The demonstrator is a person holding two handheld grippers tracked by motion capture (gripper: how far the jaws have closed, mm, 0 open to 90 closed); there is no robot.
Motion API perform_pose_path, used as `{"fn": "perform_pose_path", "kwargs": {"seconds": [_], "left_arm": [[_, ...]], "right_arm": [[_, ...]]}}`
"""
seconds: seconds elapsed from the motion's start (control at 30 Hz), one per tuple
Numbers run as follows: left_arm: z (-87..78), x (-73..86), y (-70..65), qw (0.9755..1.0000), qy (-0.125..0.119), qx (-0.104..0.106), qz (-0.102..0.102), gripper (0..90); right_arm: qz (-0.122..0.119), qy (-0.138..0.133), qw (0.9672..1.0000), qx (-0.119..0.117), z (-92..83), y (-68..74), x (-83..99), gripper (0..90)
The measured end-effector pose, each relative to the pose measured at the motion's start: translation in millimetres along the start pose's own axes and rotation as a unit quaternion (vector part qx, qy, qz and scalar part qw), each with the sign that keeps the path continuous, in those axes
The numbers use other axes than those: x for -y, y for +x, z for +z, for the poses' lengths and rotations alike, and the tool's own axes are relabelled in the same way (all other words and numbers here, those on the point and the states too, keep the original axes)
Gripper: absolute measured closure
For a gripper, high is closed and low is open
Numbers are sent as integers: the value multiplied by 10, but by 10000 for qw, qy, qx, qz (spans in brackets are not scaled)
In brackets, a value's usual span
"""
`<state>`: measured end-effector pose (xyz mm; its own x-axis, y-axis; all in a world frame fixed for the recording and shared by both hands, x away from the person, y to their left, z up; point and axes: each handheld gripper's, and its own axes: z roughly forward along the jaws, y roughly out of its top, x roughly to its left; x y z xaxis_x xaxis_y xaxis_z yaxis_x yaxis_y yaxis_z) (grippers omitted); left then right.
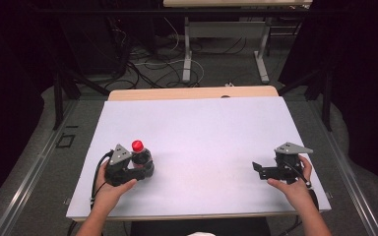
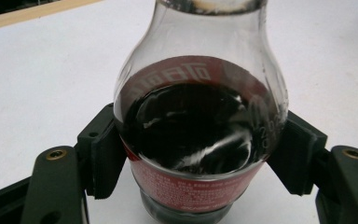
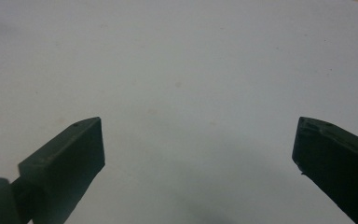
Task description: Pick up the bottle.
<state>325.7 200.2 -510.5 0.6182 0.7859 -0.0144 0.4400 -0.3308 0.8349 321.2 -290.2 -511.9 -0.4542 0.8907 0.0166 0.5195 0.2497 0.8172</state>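
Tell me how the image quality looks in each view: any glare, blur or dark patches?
High view: the white table is evenly lit, the surroundings fall to near black, and the picture is soft. Left gripper view: the cola bottle shows bright reflections on its glass and dark liquid, its label blurred from closeness. Right gripper view: the fingers are out of focus, with a faint shadow between them.

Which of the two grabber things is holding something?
The left gripper. Its jaws are squeezed against the sides of the bottle of dark drink with the red cap. The right gripper has its jaws wide apart over the bare white table.
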Motion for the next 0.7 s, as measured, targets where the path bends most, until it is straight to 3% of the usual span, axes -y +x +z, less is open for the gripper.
{"fn": "perform_pose_path", "kwargs": {"seconds": [0.33, 0.7], "left_arm": [[35, -232, -122, 9996, -90, 209, 156, 297], [247, -501, -403, 9980, -172, 534, 289, 297]], "right_arm": [[-79, 34, 9999, -63, 14, 66, -20, 25], [-183, -54, 9992, -343, -8, 209, -132, 29]]}}
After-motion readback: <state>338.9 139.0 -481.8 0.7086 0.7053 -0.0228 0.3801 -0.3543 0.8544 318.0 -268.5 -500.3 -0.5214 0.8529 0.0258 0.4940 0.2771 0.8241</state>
